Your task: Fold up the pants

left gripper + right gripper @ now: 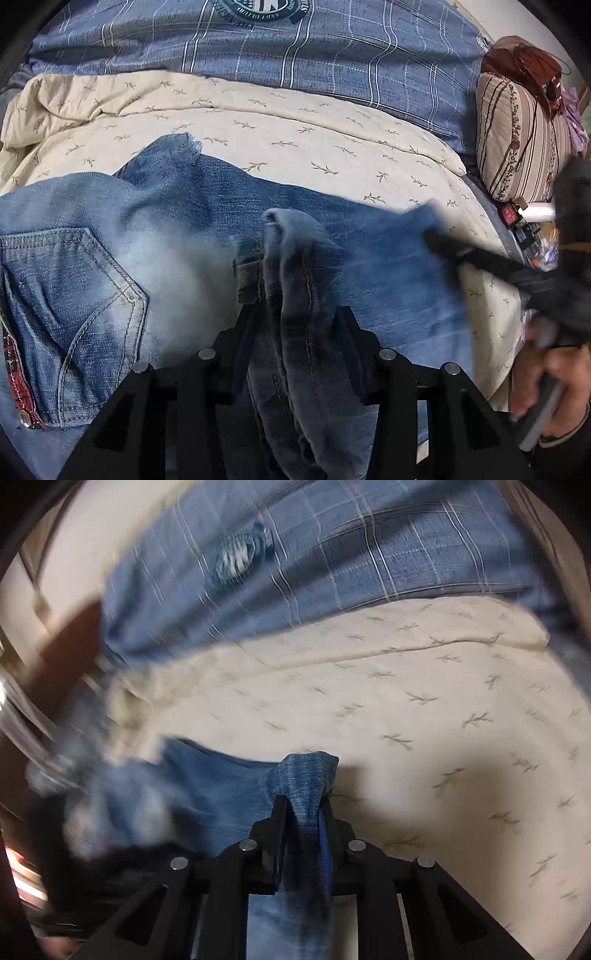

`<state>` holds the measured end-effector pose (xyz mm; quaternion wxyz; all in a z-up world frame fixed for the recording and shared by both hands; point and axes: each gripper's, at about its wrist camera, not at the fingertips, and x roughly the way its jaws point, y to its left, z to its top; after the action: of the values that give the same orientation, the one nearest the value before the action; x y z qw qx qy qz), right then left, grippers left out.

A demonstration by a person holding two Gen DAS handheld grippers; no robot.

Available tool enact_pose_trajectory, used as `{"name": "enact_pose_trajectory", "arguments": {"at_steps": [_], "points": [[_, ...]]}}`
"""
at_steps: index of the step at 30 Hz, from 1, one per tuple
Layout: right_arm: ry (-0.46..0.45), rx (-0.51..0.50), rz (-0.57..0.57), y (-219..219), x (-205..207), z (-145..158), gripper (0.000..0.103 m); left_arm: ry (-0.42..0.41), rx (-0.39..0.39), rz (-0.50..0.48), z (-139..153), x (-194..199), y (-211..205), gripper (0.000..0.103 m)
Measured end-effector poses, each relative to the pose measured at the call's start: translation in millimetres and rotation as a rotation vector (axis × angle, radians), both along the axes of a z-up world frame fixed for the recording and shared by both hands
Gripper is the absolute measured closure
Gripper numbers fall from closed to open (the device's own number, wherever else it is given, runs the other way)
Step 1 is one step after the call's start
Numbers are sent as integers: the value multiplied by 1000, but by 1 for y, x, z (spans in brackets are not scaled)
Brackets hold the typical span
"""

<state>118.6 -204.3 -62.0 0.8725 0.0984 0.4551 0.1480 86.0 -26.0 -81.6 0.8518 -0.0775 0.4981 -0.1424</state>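
Note:
A pair of faded blue jeans (177,236) lies across the cream quilt (258,122), back pocket (74,317) at the left. My left gripper (295,314) is shut on a bunched fold of the jeans near the waistband and lifts it. My right gripper (303,805) is shut on a narrow fold of the jeans (306,775), held above the quilt (443,709). In the left wrist view the right gripper (432,236) comes in from the right and holds the denim edge. The right wrist view is blurred at the left.
A blue plaid bed cover (295,55) lies behind the quilt. A striped cushion (517,140) and small clutter (532,236) sit at the right edge of the bed. The person's hand (546,387) is at the lower right.

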Motion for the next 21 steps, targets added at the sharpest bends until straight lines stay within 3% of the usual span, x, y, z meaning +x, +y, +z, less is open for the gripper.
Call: {"name": "enact_pose_trajectory", "arguments": {"at_steps": [2, 3, 7, 10, 11, 16, 17, 18, 19, 20, 21], "points": [[47, 56, -41, -11, 6, -19, 86, -14, 28, -1, 0, -2, -4, 57], [40, 93, -53, -17, 5, -16, 81, -18, 39, -2, 0, -1, -5, 57], [19, 135, -59, -31, -15, 6, 81, -24, 55, -5, 0, -2, -7, 57], [25, 217, -86, -48, -43, 15, 55, -20, 50, -7, 0, -1, -7, 57], [47, 244, -95, -50, -51, 11, 40, -16, 47, -6, 0, -1, -7, 57], [117, 279, -54, -43, -90, -19, 40, -9, 25, -4, 0, 1, -3, 57], [149, 264, -38, -37, -91, -29, 43, -13, 28, -4, -1, 0, -4, 57], [176, 250, -24, -29, -89, -38, 52, -16, 34, -5, 0, -1, -5, 57], [172, 217, -21, -25, -91, -40, 63, -21, 37, -6, 0, -1, -5, 57], [154, 181, -10, -20, -93, -35, 84, -23, 38, -7, 0, -2, -5, 57], [139, 171, -8, -17, -94, -30, 91, -25, 38, -6, 0, -2, -5, 57]]}}
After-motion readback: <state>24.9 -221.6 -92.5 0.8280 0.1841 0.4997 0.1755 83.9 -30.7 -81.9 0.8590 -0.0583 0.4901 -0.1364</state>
